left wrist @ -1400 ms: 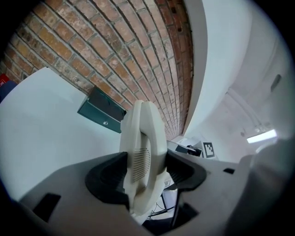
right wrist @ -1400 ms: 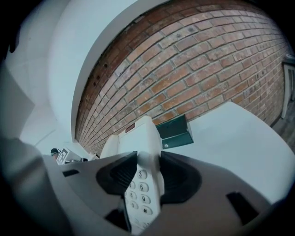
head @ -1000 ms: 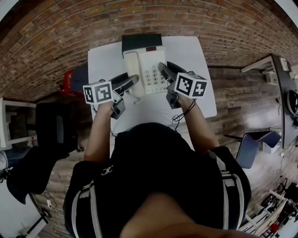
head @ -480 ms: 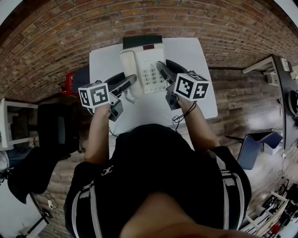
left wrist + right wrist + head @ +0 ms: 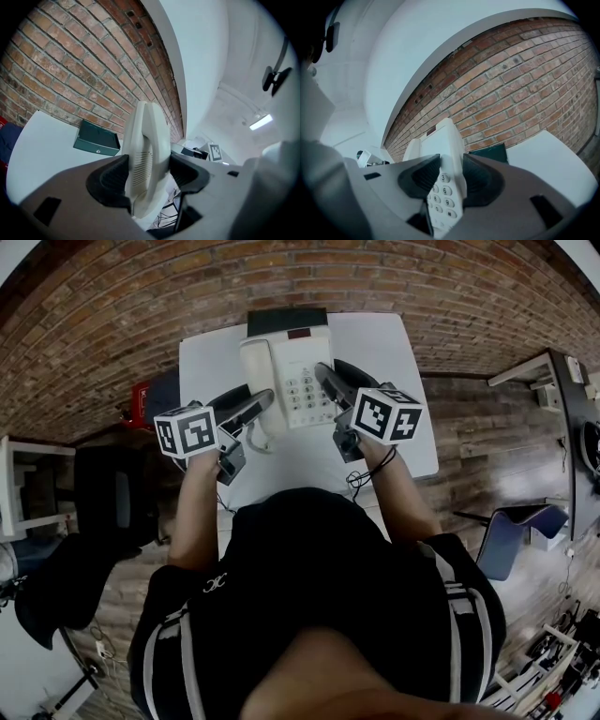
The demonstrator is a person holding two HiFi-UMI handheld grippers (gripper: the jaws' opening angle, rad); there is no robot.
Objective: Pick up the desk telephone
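Observation:
The cream desk telephone (image 5: 286,371) hangs a little above the white table (image 5: 211,357), with its keypad facing up. My left gripper (image 5: 255,409) is shut on its left, handset side. In the left gripper view the black pads (image 5: 110,176) press both faces of the telephone's (image 5: 145,150) edge. My right gripper (image 5: 328,385) is shut on its right side. In the right gripper view the keypad edge of the telephone (image 5: 445,187) sits clamped between the pads (image 5: 424,176).
A dark green box (image 5: 286,322) stands at the table's far edge, just behind the phone, and shows as the box (image 5: 96,139) and the box (image 5: 487,152) in the gripper views. A black cable (image 5: 361,479) lies at the near edge. A black chair (image 5: 112,502) stands left and a brick wall is behind.
Both grippers have risen slightly with the telephone held between them. The left marker cube has drifted left in the head view.

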